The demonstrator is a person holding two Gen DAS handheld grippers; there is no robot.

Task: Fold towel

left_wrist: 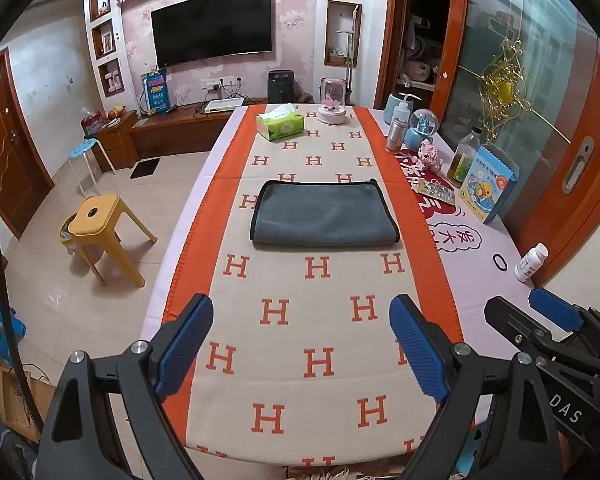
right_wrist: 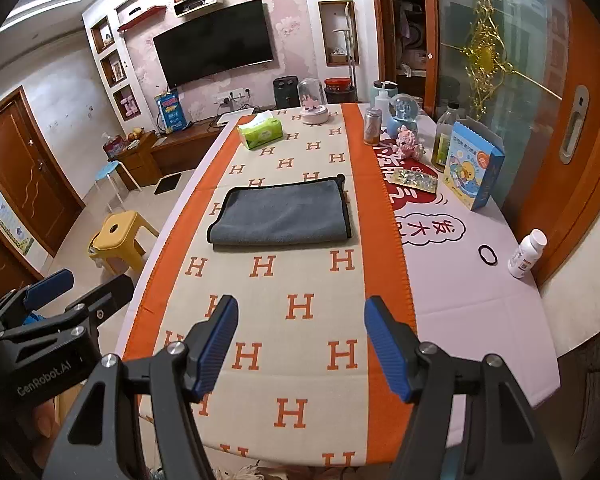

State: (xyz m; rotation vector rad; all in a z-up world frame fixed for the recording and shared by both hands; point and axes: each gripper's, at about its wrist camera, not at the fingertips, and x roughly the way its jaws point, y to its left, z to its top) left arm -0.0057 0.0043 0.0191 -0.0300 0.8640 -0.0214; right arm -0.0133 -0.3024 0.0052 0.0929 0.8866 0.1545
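Only right wrist view shows towel (right_wrist: 281, 212) corner loop.

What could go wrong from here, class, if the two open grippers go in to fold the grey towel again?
1. The grey towel is already folded into layers; the left gripper or right gripper might pinch only the top layer, so the fold comes out skewed.
2. It lies on a loose H-patterned runner; low fingers could grab or drag the runner too.
3. If the runner is dragged, the tissue box standing on it could shift.
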